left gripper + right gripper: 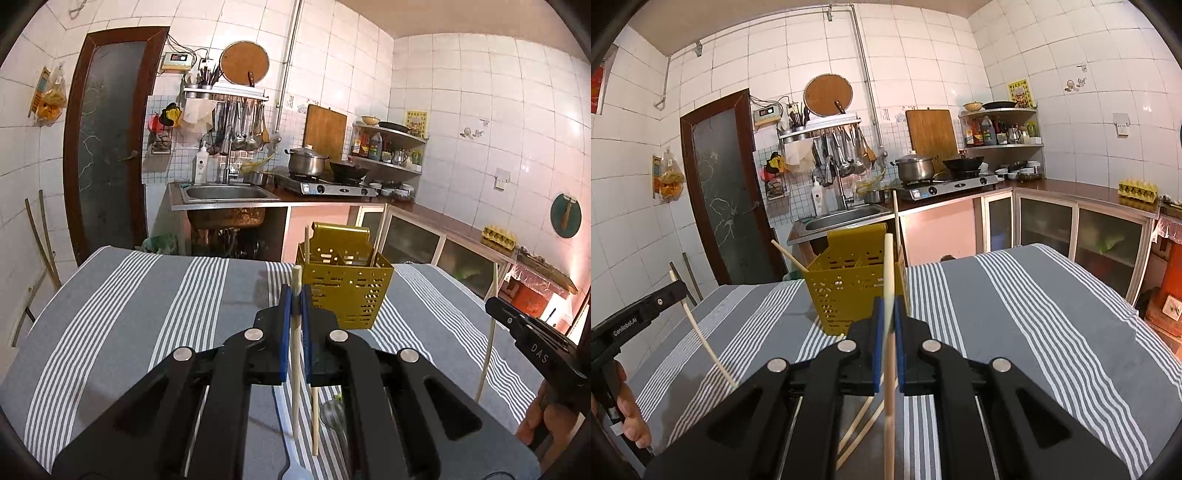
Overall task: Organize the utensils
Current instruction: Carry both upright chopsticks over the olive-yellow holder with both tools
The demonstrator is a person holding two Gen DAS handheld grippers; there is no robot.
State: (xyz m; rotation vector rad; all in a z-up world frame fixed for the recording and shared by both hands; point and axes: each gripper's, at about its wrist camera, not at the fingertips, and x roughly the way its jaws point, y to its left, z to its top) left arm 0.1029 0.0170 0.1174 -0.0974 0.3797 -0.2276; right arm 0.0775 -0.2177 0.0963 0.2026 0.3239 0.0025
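Observation:
A yellow perforated utensil holder (347, 284) stands on the striped table, with two chopsticks (376, 240) leaning in it. It also shows in the right wrist view (849, 288). My left gripper (295, 299) is shut on a pale chopstick (296, 347), held upright just left of and before the holder. My right gripper (889, 314) is shut on another chopstick (889, 295), held upright in front of the holder. Loose chopsticks (860, 428) lie on the cloth below the right gripper. A chopstick (315, 421) and a spoon (332, 413) lie under the left gripper.
The table wears a grey and white striped cloth (129, 306). Behind it are a sink (225, 194), a gas stove with a pot (308, 162) and wok, and cabinets (1071, 229). The right gripper shows at the right edge of the left wrist view (528, 332).

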